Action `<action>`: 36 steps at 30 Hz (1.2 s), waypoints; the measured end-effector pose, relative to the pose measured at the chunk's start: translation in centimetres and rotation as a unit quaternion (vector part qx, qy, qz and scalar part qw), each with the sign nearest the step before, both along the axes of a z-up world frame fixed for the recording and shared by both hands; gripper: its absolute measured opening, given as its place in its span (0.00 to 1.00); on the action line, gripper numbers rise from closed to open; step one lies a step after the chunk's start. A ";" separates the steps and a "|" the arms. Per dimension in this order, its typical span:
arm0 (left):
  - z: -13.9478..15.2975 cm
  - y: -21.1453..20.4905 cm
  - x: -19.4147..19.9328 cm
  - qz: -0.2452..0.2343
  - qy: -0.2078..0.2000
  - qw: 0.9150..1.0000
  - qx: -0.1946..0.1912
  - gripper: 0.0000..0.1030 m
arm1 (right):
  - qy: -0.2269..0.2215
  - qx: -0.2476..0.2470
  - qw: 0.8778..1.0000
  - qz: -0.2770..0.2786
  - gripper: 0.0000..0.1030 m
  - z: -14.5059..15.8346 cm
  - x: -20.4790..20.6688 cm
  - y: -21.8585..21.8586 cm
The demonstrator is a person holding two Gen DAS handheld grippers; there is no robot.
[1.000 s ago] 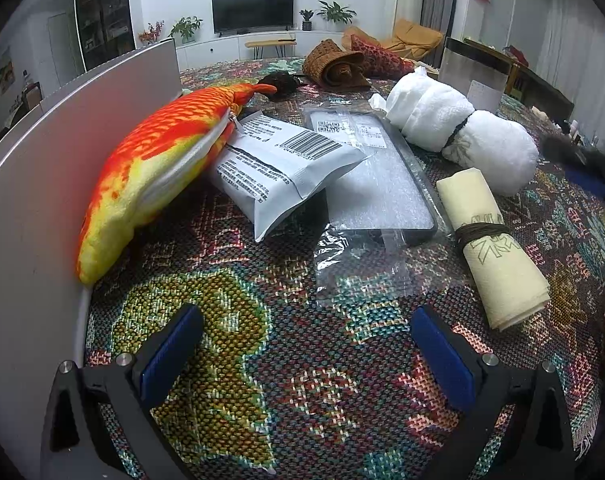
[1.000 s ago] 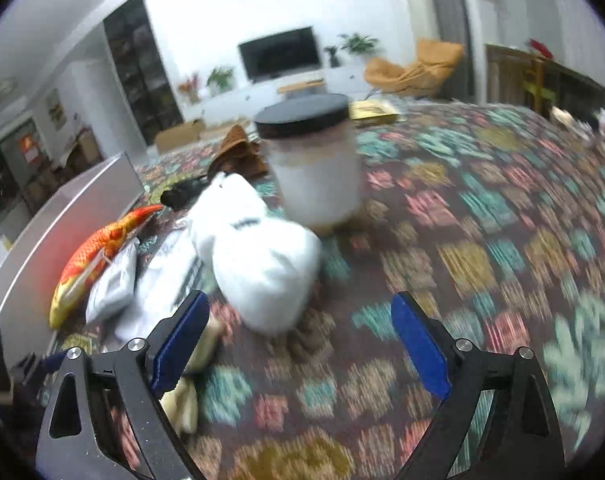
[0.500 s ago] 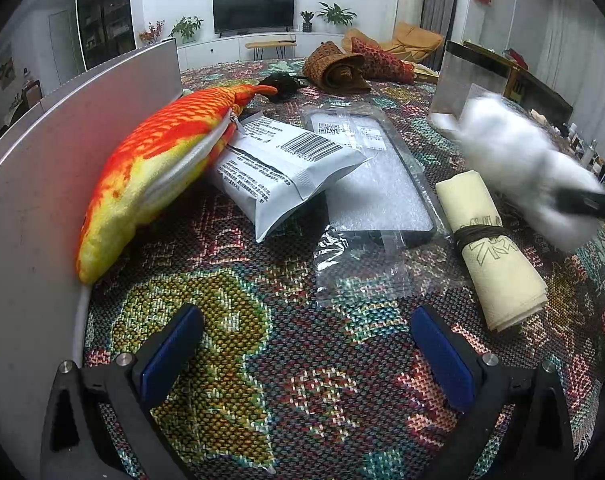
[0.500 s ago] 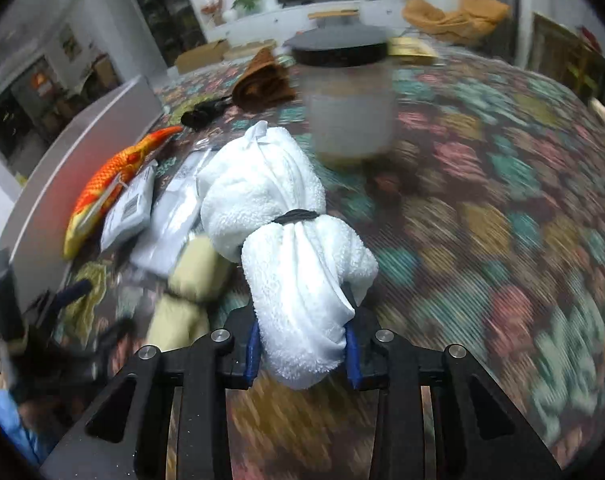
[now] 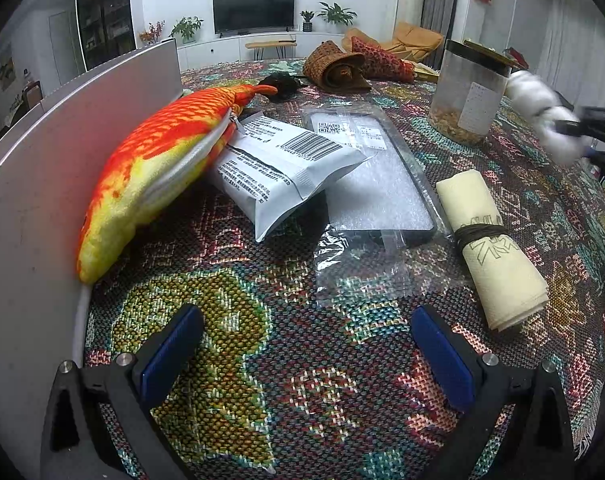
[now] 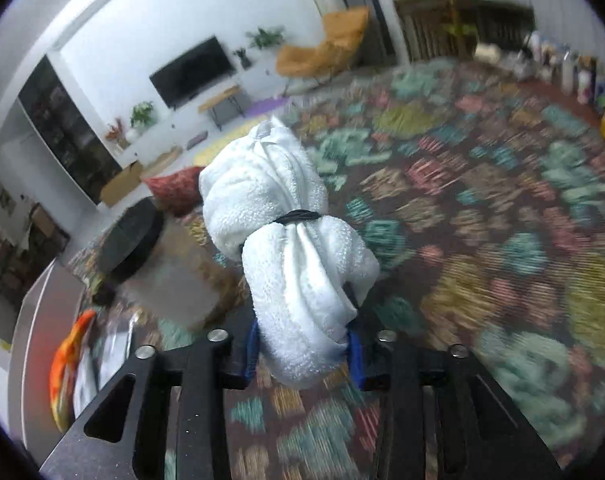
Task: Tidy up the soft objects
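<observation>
My right gripper [image 6: 304,350] is shut on a white rolled towel [image 6: 286,248] tied with a black band and holds it above the patterned tablecloth. The towel also shows blurred at the far right of the left wrist view [image 5: 542,116]. My left gripper [image 5: 306,354] is open and empty, low over the cloth. Ahead of it lie an orange fish plush [image 5: 158,160] against a grey panel [image 5: 34,184], a cream rolled cloth [image 5: 494,244] tied with a dark band, and a brown woven roll [image 5: 334,68] farther back.
A grey mailer bag [image 5: 286,168] leans on a black tray in clear plastic [image 5: 374,184]. A clear jar with a black lid [image 5: 466,96] stands at the back right; it also shows in the right wrist view [image 6: 162,268]. A red patterned cushion [image 5: 382,60] lies behind.
My right gripper closed on the white towel, lifted it off the table and carried it to the right, past the jar. The left gripper has not moved.
</observation>
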State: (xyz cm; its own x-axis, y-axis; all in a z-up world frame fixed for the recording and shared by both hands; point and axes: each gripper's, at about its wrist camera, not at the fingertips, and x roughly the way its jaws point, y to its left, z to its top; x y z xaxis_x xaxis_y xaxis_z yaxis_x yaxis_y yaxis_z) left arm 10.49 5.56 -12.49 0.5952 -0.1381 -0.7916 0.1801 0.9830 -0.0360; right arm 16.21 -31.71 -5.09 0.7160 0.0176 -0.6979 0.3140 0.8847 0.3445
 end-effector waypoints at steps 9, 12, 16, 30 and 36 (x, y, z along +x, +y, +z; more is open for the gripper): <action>0.0 -0.1 0.0 0.000 -0.001 1.000 -0.003 1.00 | -0.045 0.025 0.999 -0.006 0.77 0.0 -4.4 -0.4; 0.0 -0.1 0.1 0.001 -0.001 1.000 -0.004 1.00 | -0.012 -0.016 0.999 -0.025 0.80 -0.4 -7.2 1.2; -0.1 -0.4 0.1 0.001 0.000 1.000 0.005 1.00 | 0.093 -0.102 0.990 -0.007 0.80 -4.8 -7.0 4.2; -0.2 -0.3 0.1 0.002 -0.001 1.000 0.002 1.00 | 0.102 -0.155 0.982 -0.025 0.92 -5.7 -7.5 5.4; -0.2 -0.2 0.1 0.002 -0.001 1.000 0.001 1.00 | 0.102 -0.154 0.982 -0.024 0.93 -5.8 -7.5 5.3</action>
State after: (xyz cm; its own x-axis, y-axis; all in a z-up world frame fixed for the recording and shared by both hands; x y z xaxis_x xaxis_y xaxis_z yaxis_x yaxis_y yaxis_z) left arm 10.57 5.35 -12.65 0.5981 -0.1347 -0.7900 0.1762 0.9838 -0.0343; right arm 8.74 -26.45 -10.84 0.5556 -0.2482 -0.7935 0.3932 0.9194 -0.0123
